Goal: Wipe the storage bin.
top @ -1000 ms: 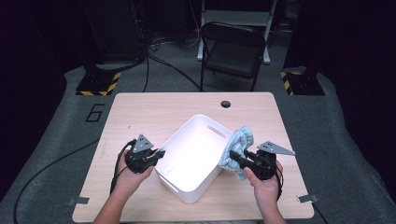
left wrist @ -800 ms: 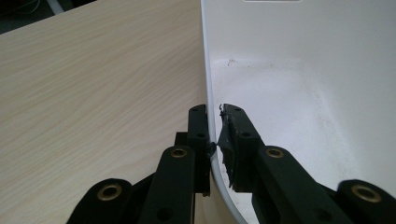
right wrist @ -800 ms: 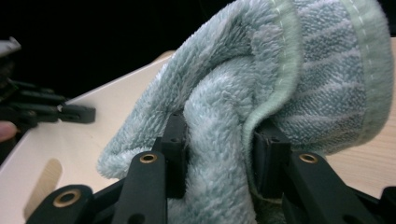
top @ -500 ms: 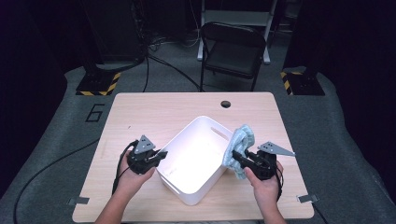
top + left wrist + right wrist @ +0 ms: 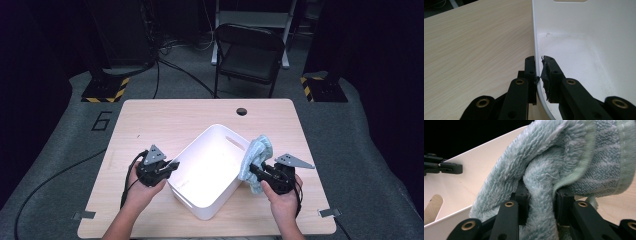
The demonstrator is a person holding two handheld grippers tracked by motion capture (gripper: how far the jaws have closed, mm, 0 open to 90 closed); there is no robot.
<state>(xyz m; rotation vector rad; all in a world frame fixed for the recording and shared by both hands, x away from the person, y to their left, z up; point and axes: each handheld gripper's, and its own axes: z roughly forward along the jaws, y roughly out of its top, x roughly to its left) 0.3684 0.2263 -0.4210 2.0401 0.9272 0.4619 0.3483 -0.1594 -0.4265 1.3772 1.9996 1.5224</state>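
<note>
1. Right gripper [image 5: 256, 172]: jaws having just been closing, now pinching one light-blue towel [image 5: 255, 156] at the bin's right wall; towel looks secured for wiping.
2. Left gripper [image 5: 172, 165]: clamping the left rim of one white bin [image 5: 227, 136], steadying it mid-table.
3. Count: two grippers, one towel, one bin, one table [image 5: 165, 117], one chair [image 5: 248, 50] standing behind.

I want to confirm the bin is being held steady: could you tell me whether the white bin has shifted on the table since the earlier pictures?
No. The white bin sits at the same spot relative to the table's round hole, with the left gripper clamped on its rim.
</note>
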